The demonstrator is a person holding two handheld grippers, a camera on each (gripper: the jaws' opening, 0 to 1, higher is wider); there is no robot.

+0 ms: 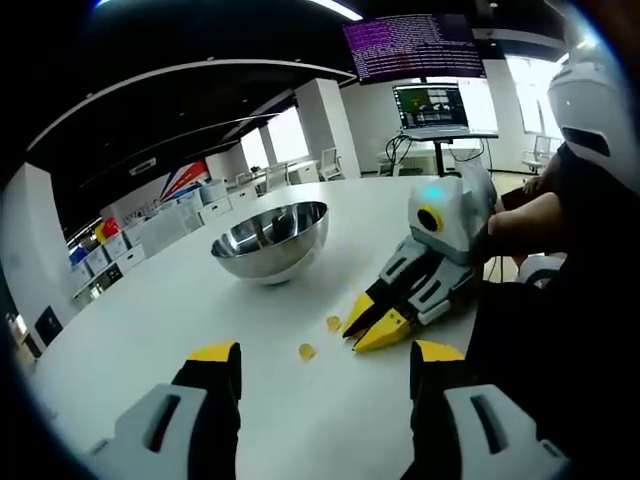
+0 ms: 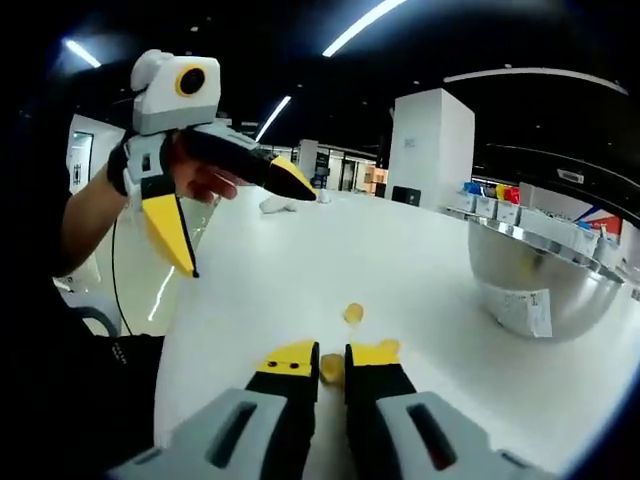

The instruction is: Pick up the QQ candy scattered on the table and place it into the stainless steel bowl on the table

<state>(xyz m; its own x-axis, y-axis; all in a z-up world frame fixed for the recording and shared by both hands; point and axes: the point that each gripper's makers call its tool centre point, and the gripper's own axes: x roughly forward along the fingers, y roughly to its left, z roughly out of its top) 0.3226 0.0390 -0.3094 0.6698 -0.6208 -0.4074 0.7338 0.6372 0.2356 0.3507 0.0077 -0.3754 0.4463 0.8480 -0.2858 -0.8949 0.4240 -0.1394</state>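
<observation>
Low in the right gripper view, the right gripper (image 2: 333, 362) pinched a small QQ candy (image 2: 331, 368); another (image 2: 353, 313) lay mid-frame. Probably light and squashy: squeeze gently across its middle. The left gripper (image 1: 325, 355) gaped, bowl (image 1: 270, 240) above.

We count two yellow candies (image 1: 307, 351) loose on the white table (image 1: 300, 420) in the left gripper view, and one steel bowl (image 1: 270, 240). In the right gripper view we count three candies: one (image 2: 353, 313) lying apart, one (image 2: 331, 368) between the jaws, one (image 2: 388, 347) just beside them. We see two grippers: left gripper (image 1: 325, 365) and right gripper (image 2: 331, 358).
</observation>
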